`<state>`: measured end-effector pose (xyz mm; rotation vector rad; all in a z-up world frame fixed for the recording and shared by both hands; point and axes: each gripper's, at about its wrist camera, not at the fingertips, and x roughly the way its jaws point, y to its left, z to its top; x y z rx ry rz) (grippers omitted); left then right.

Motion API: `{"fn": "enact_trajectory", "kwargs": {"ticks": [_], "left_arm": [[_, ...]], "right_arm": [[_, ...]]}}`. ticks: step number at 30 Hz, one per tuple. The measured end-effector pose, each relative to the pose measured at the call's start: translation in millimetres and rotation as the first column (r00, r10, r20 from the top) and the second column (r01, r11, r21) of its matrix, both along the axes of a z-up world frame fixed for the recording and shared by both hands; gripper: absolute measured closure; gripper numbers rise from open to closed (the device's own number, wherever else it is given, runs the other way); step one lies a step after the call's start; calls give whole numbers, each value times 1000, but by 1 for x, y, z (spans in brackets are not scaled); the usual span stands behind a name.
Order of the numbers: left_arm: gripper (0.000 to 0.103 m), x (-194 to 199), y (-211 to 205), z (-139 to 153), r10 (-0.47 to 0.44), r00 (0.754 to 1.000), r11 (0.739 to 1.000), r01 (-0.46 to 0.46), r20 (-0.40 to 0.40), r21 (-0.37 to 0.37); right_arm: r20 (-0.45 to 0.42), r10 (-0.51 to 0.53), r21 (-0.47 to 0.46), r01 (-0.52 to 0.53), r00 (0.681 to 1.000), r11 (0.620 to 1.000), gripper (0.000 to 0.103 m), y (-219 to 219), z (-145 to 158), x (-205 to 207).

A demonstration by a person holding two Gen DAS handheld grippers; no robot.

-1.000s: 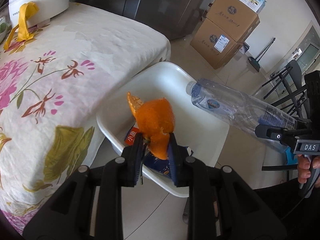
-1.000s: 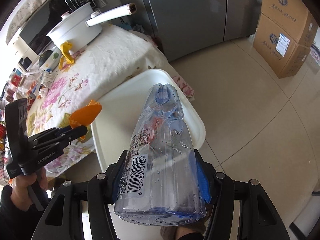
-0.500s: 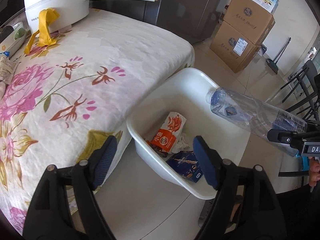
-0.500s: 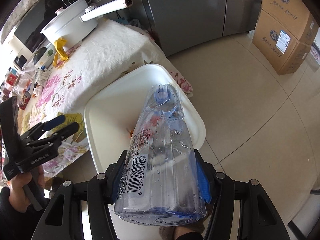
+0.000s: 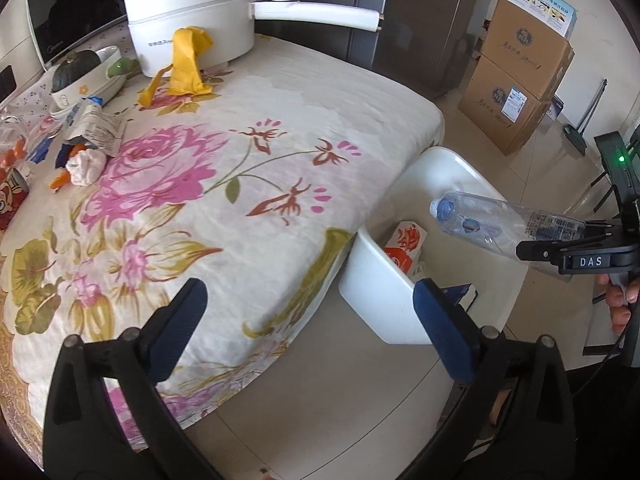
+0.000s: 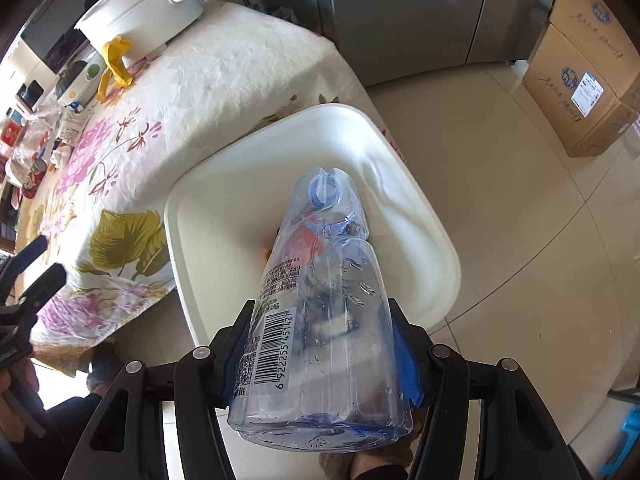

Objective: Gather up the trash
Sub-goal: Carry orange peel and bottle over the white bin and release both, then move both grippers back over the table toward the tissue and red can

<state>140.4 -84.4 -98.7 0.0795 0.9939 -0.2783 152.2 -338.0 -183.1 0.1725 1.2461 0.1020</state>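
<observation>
My right gripper [image 6: 320, 344] is shut on a clear plastic bottle [image 6: 320, 312], held cap-forward above the white bin [image 6: 192, 240] on the floor beside the table. The bottle [image 5: 500, 224] and right gripper [image 5: 576, 252] also show in the left wrist view, over the bin [image 5: 384, 292], which holds an orange-and-white carton [image 5: 404, 244] and a dark blue packet [image 5: 464, 294]. My left gripper [image 5: 308, 320] is open and empty, over the table's front edge. More trash lies far left on the floral tablecloth: a crumpled tissue [image 5: 84, 164], a torn wrapper [image 5: 96, 130], orange peel bits [image 5: 60, 178].
A white electric pot [image 5: 192, 32] with a long handle, a yellow bag [image 5: 188, 60] and a bowl with a squash [image 5: 80, 76] stand at the table's back. Cardboard boxes [image 5: 516, 80] and a grey fridge [image 6: 420, 16] stand behind on the tiled floor.
My left gripper opened and let the orange peel fall into the bin, then drew back left over the table. My right gripper keeps the bottle over the bin.
</observation>
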Motion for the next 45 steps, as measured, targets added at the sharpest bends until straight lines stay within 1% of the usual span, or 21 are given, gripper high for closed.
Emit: {"fn": "enact_trajectory", "kwargs": {"ticks": [2, 4, 8, 10, 13, 20, 25, 31, 37, 45], "left_arm": [[1, -3, 9, 4, 11, 1000, 1000, -11, 15, 8], [1, -5, 19, 6, 20, 1000, 1000, -20, 8, 11], [1, -13, 42, 10, 68, 998, 997, -68, 19, 24], [1, -16, 54, 13, 92, 995, 995, -93, 26, 29], [1, -22, 73, 16, 127, 991, 991, -128, 28, 29], [0, -32, 116, 19, 212, 977, 977, -212, 12, 14], [0, -39, 144, 21, 268, 963, 963, -269, 11, 5], [0, -44, 171, 26, 322, 946, 947, -321, 31, -12], [0, -44, 193, 30, 374, 927, 927, -374, 41, -9], [0, -41, 221, 33, 431, 901, 902, -431, 58, -1]], "right_arm": [[-3, 0, -6, 0, 1000, 1000, 41, 5, 0, 4], [-9, 3, -6, -3, 1000, 1000, 41, 10, -1, 8], [-17, 18, -5, -18, 1000, 1000, 39, 23, -2, 16], [-4, 11, 0, -11, 1000, 1000, 28, 29, 4, 17], [33, 8, 9, -8, 999, 1000, 23, 39, 17, 17], [106, 6, 52, -11, 994, 999, 22, 61, 47, 14], [172, 32, 40, -39, 985, 998, 22, 86, 71, 14], [234, 76, 38, -88, 969, 995, 21, 119, 94, 15], [265, 114, 46, -131, 958, 990, 21, 155, 105, 21], [286, 151, 54, -173, 946, 983, 20, 199, 111, 33]]}}
